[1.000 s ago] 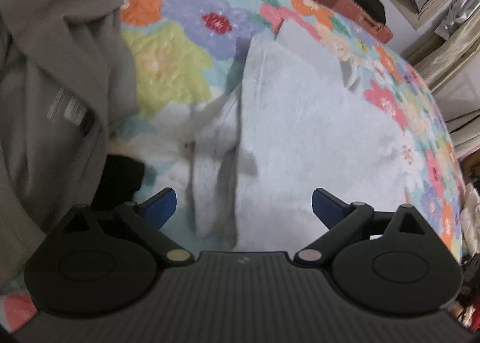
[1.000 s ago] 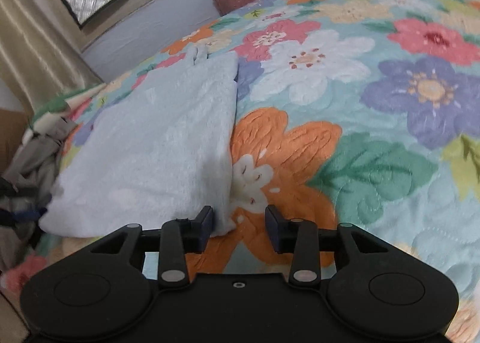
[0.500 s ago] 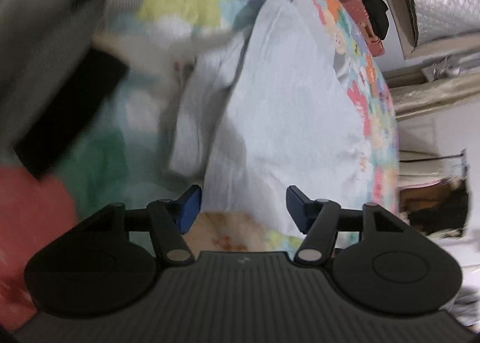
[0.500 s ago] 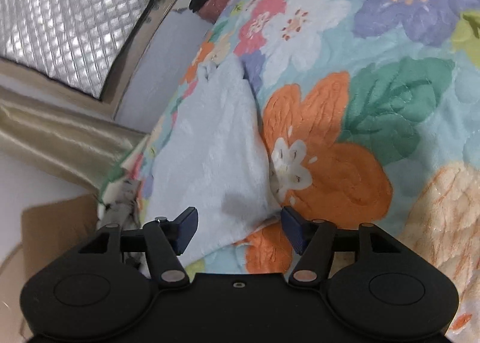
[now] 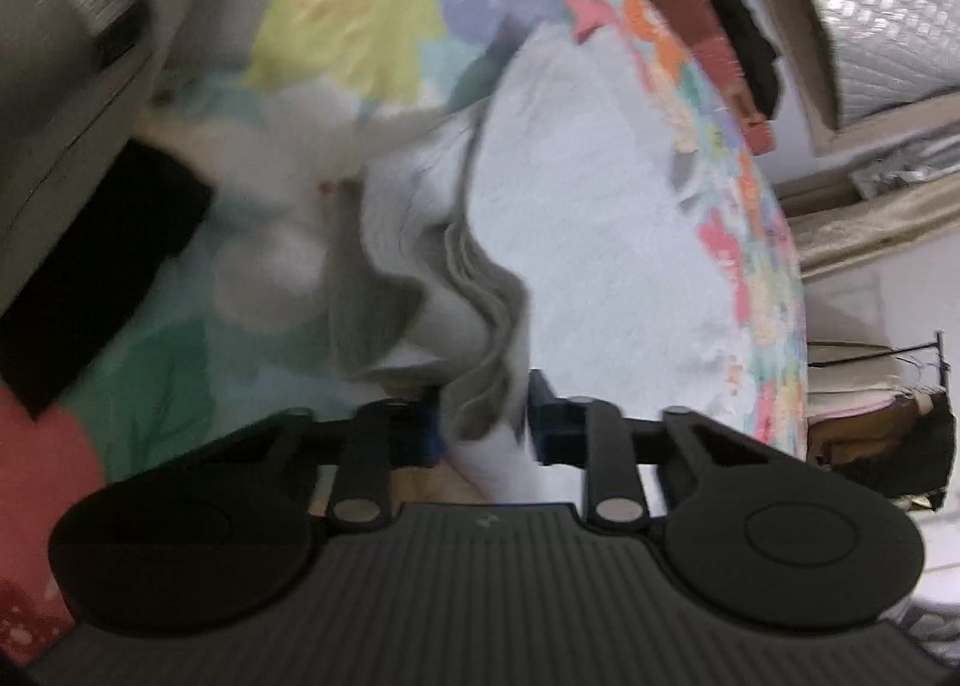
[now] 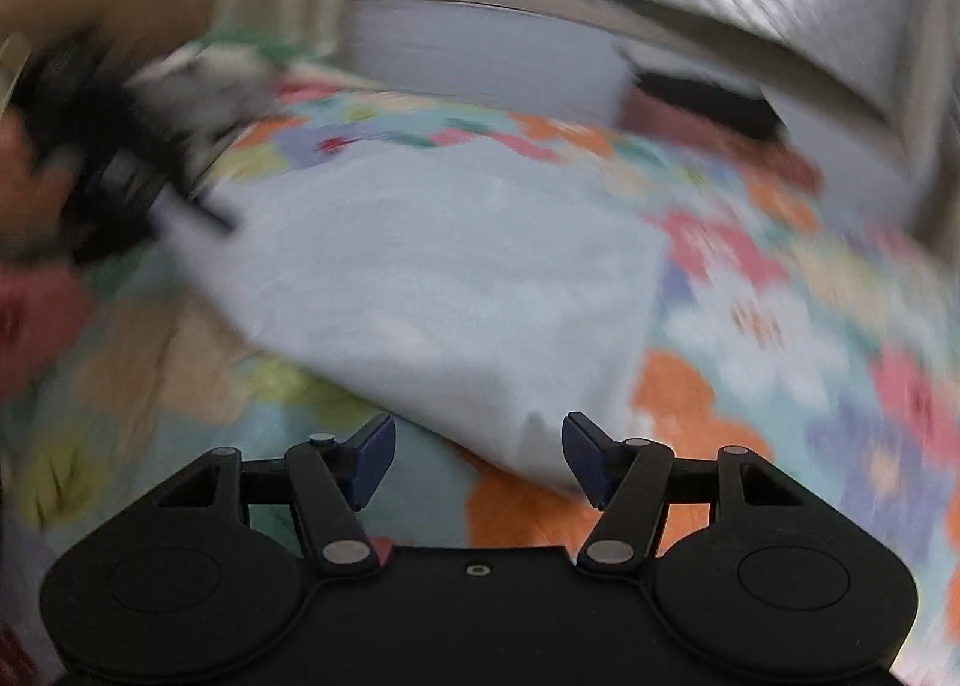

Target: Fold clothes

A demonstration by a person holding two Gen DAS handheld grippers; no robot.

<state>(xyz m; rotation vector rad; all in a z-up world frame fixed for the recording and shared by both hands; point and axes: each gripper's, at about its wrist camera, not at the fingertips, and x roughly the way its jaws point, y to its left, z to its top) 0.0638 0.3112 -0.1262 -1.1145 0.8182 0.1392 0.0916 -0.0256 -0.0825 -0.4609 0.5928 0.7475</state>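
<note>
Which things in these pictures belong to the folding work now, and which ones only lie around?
Belong to the job:
- light blue cloth
- left gripper, fingers closing on the cloth's bunched corner
- right gripper, open at the cloth's near corner

Just lying about:
- flowered bedspread
- grey garment
- black item
- reddish-brown case

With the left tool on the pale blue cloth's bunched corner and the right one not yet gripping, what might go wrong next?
1. The left tool, whose jaws have just been closing, pinches several bunched layers of the pale blue cloth; lifting may drag the whole stack rather than one layer.
2. The right tool is open with the near corner only partly between its fingers, so closing now may miss it.
3. The grey garment lies close by and could snag.
</note>
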